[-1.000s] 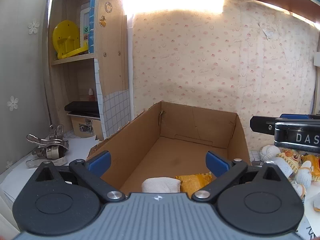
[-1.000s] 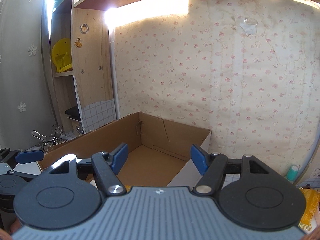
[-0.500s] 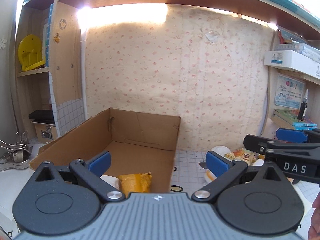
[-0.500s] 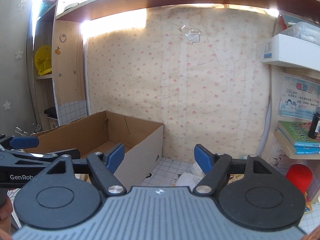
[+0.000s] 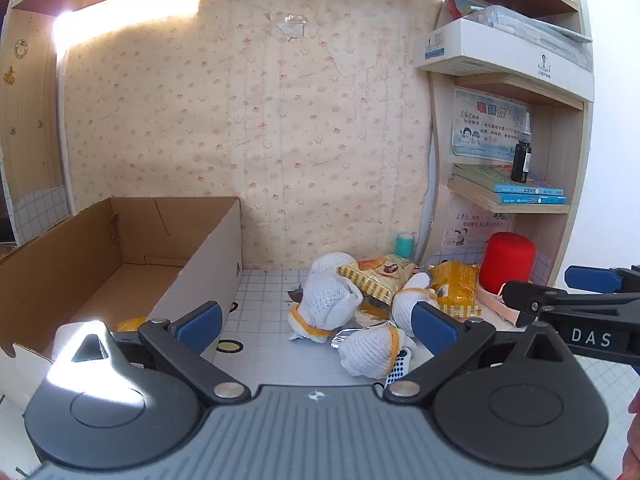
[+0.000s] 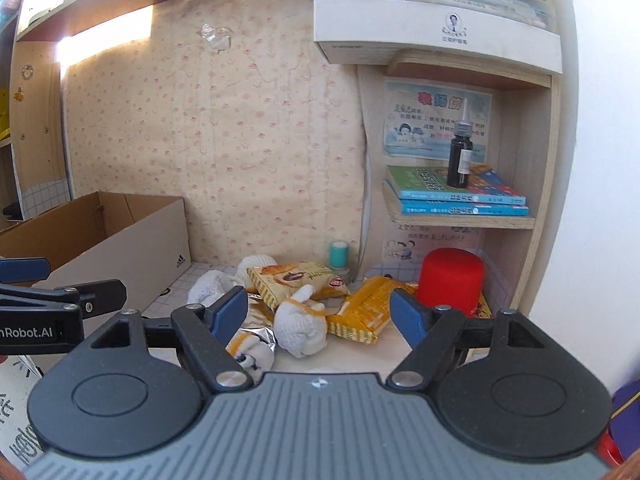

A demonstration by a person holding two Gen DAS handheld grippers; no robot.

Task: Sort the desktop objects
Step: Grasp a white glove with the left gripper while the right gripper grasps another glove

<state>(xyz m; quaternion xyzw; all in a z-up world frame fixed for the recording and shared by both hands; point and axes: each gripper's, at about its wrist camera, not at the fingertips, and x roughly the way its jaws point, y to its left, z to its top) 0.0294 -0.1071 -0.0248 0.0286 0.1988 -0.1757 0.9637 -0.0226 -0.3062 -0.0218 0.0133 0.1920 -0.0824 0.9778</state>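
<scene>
Both tongs (image 5: 316, 324) (image 6: 319, 312) gape above, seemingly clear of, the glove pile (image 5: 324, 304) beside the box (image 5: 200, 264).

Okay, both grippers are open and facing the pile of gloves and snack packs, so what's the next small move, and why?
Probably ease the right gripper forward and down onto the white glove lying between its open fingers. It sits at the near edge of the pile, on top and unobstructed. The cardboard box is off to the left, and the left gripper is also open and holds nothing.
</scene>
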